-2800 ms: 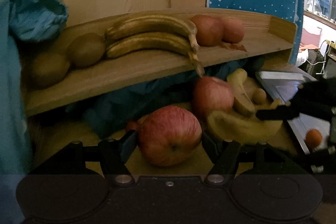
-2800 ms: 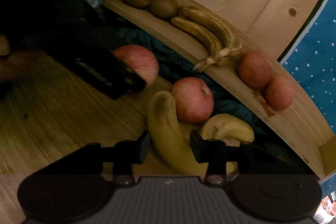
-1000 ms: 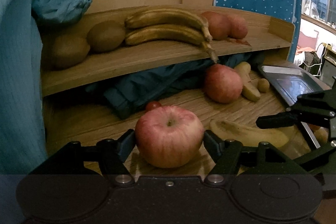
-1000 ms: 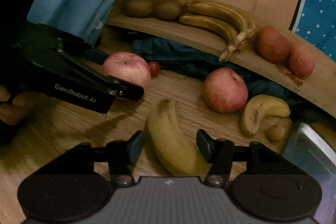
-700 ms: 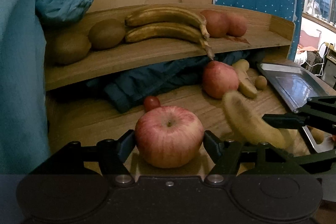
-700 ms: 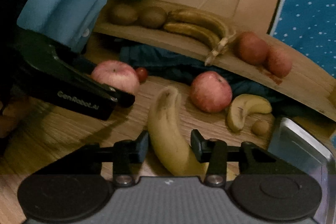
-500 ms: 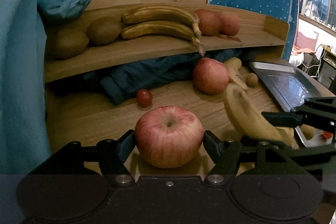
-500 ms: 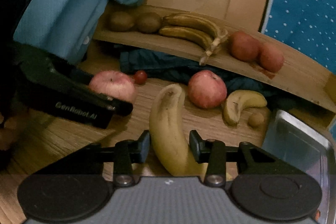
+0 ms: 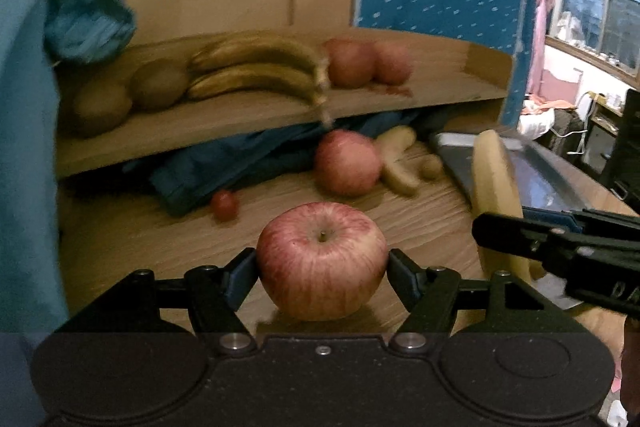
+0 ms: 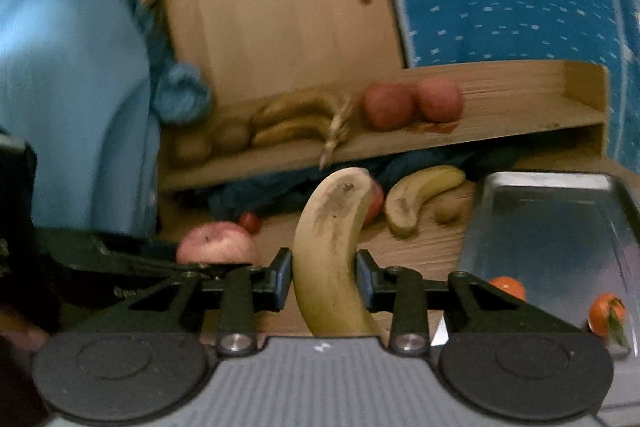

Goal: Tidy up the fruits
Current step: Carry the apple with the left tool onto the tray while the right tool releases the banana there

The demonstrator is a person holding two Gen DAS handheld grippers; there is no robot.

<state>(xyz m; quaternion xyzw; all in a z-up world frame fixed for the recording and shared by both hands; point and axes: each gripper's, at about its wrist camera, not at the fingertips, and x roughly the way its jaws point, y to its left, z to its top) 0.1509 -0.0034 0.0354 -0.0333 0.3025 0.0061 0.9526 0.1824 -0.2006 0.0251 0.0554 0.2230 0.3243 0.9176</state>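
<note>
The left claw [image 9: 322, 263] grips an apple [image 9: 321, 259] by its sides, just above the desk [image 9: 420, 211]. The right claw [image 10: 322, 273] pinches a banana [image 10: 332, 247] mid-length, tip raised, likely both bound for the shelf [image 10: 500, 131], where like fruit sits grouped.

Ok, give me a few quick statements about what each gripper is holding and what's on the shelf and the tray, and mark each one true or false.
1. The left gripper is shut on an apple. True.
2. The right gripper holds a kiwi. False: it grips a banana.
3. The wooden shelf carries bananas, kiwis and apples. True.
4. The metal tray holds apples. False: only small orange fruits show on it.
5. A small red fruit lies on the table. True.
</note>
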